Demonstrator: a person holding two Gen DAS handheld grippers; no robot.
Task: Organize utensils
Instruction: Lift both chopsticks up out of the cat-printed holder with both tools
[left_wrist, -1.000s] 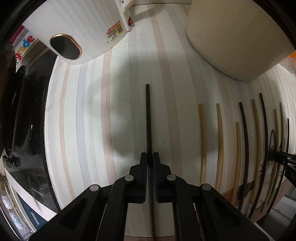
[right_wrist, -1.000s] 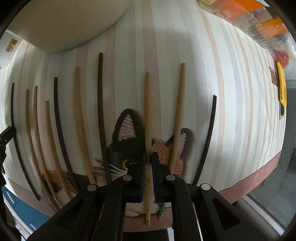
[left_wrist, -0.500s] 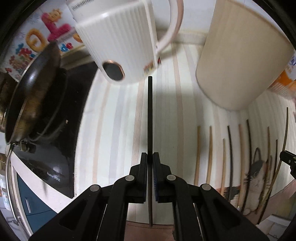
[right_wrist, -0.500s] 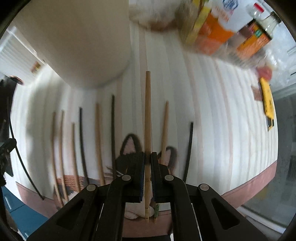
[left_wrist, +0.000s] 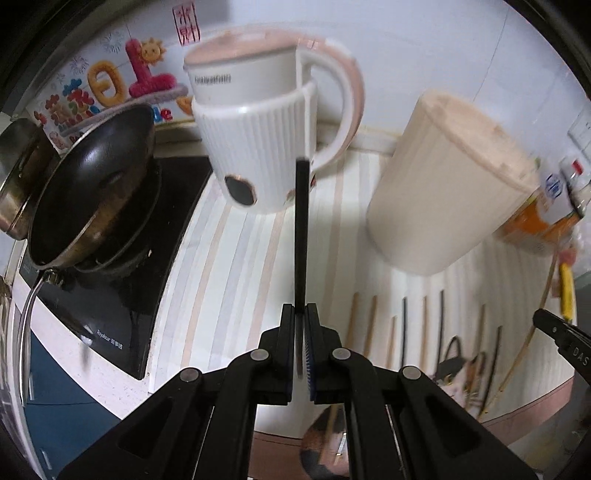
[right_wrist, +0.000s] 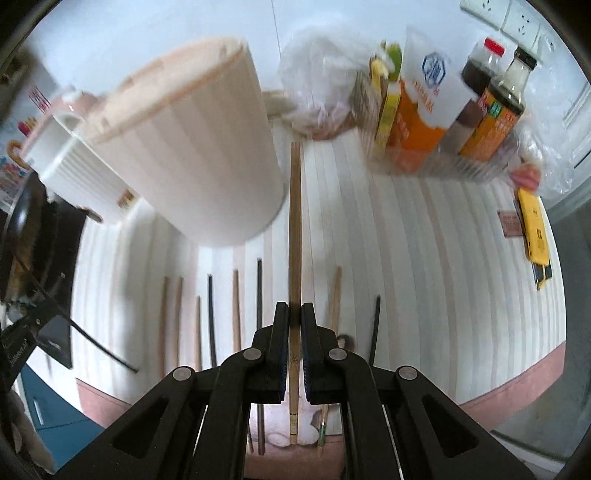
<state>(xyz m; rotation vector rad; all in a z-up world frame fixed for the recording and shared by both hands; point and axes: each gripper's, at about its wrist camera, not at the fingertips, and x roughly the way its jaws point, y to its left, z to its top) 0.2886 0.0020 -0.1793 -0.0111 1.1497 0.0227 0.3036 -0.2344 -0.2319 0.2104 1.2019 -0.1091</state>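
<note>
**Q:** What are your two tools holding?

**A:** My left gripper (left_wrist: 300, 341) is pinched on a black chopstick (left_wrist: 301, 236). Its jaws are pressed against the stick near its lower end, and the rest points forward toward a white ribbed holder with a handle (left_wrist: 266, 129). My right gripper (right_wrist: 294, 345) is clamped on a light wooden chopstick (right_wrist: 294, 236) in the same way, low on the shaft, with a short tail showing behind the jaws. Its tip points past a tall cream container (right_wrist: 199, 147).

**Q:** Where are the other utensils?

**A:** More chopsticks (right_wrist: 236, 310), some dark and some wooden, lie side by side on a striped mat (right_wrist: 424, 258) below both grippers. Their near ends rest on a cat picture printed on the mat. Both held sticks are in the air, clear of the mat.

**Q:** How will these sticks handle?

**A:** I judge them light, stiff and thin — easy to lift. They look smooth, and the black one probably slicker, so either could pivot or slide between the pads. Gripped this low, the long free end may swing. A hold nearer the middle would steady it, though a low hold leaves the tip free to enter a container's opening.
</note>
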